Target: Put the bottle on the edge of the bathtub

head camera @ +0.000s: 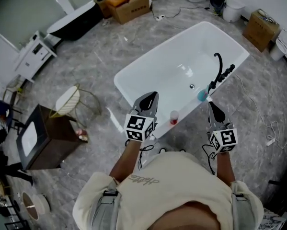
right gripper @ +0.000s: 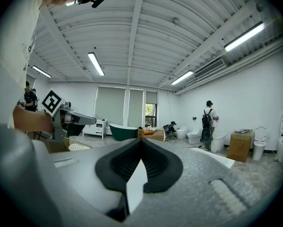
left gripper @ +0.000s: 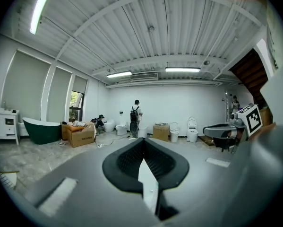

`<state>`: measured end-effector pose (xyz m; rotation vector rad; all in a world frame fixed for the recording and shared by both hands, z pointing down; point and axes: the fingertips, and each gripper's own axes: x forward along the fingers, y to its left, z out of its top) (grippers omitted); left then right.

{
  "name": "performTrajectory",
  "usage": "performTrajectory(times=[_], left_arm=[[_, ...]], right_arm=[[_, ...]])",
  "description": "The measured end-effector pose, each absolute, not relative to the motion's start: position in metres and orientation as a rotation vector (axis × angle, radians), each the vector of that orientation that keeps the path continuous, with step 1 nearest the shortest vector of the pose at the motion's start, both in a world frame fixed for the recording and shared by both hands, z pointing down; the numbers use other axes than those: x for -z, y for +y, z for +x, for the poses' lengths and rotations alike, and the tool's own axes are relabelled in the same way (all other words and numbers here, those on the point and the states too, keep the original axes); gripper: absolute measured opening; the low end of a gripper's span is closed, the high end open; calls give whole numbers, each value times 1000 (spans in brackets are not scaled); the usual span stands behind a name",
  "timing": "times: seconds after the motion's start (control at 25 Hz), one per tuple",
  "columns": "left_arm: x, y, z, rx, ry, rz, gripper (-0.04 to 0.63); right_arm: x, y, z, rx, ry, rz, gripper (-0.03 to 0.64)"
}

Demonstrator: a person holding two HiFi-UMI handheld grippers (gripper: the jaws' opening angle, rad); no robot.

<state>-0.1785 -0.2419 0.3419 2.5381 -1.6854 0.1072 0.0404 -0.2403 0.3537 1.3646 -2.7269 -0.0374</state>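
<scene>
The left gripper (head camera: 152,98) points up and away from the tub (head camera: 172,66), jaws pressed together with nothing between them. The bottle (head camera: 174,117) stands upright on the tub's near rim, between the two grippers and apart from both. The right gripper (head camera: 213,108) is likewise closed tight and empty.

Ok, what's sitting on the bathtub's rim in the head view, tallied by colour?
Red bottle: 1
Teal bottle: 1
Black faucet: 1
Total: 3
</scene>
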Motion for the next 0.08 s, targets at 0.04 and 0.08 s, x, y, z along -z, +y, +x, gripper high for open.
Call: performTrajectory(times=[0.04, 0.08], left_arm=[[-344, -240, -176, -104, -1681, 2535, 18], [-346, -239, -174, -101, -1677, 2531, 18]], right_arm=[[-355, -240, 42, 38, -2727, 1365, 0], [-355, -239, 43, 39, -2727, 1365, 0]])
